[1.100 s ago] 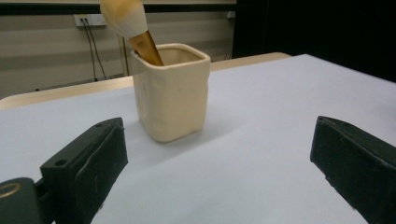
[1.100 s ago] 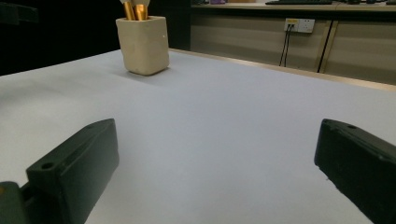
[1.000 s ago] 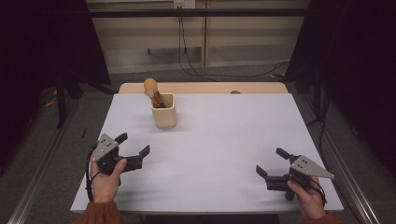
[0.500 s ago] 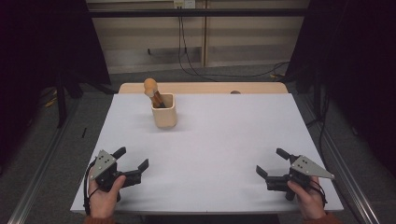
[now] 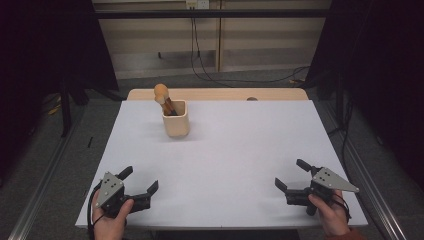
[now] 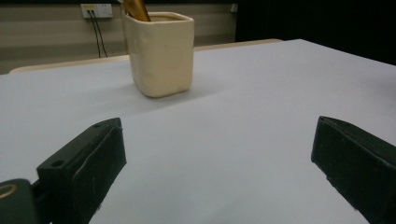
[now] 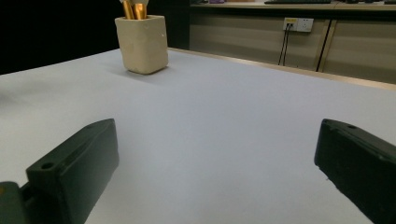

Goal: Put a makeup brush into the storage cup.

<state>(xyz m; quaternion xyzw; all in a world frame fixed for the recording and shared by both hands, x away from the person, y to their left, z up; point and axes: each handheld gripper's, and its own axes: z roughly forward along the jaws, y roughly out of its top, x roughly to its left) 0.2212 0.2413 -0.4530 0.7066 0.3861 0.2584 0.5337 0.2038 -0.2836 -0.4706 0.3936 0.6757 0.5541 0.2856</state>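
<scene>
A cream square cup (image 5: 176,119) stands at the back left of the white table (image 5: 235,150), with a wooden-handled utensil (image 5: 162,96) leaning out of it. The cup (image 6: 161,52) is straight ahead in the left gripper view and far off at the upper left as the cup (image 7: 142,43) in the right gripper view. My left gripper (image 5: 139,180) rests open near the front left edge, nothing between its jaws. My right gripper (image 5: 292,174) sits open near the front right edge, also with nothing between its jaws.
A wooden table edge (image 5: 220,94) runs behind the white sheet. Cables (image 5: 200,55) hang from a wall socket (image 5: 196,4) behind the table. Metal rails (image 5: 45,185) run along the floor on both sides.
My left gripper has drawn back toward the front edge of the table, staying open. The right gripper has not moved.
</scene>
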